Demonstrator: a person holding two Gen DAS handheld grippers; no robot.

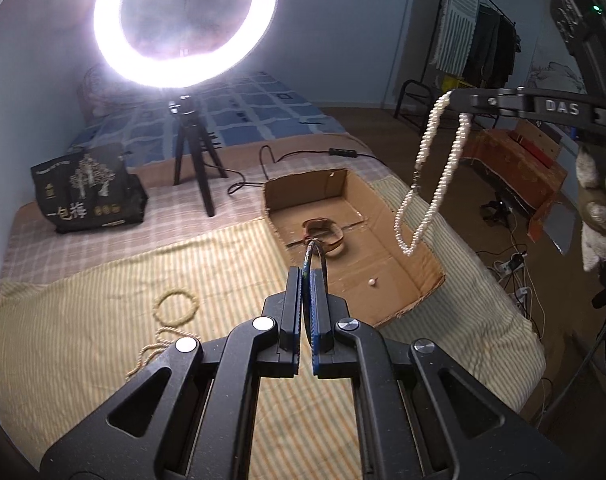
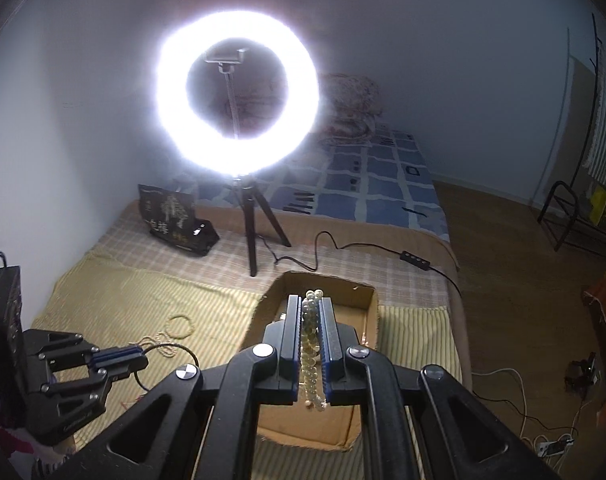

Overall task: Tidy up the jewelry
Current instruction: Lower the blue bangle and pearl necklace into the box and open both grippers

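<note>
A: State of the left gripper [image 1: 307, 276]?

B: Clenched on a thin dark bangle [image 1: 315, 256], held upright above the near side of the box [image 1: 419, 288].

A: And the right gripper [image 2: 311, 312]?

B: Clamped on a pearl necklace [image 1: 435, 176]; the strands hung in a long loop above the right side of the box.

A: Contents of the box?

B: A brown bracelet [image 1: 323, 236] at its middle and one small pearl [image 1: 371, 281] nearer the front wall.

A: Anything outside it?

B: A beige cord [image 1: 174, 308] lay looped on the striped cloth [image 1: 103, 300] left of the box. Behind the box stood a ring light [image 1: 185, 20] on a tripod [image 1: 193, 152], with a black bag [image 1: 87, 196] farther left.
</note>
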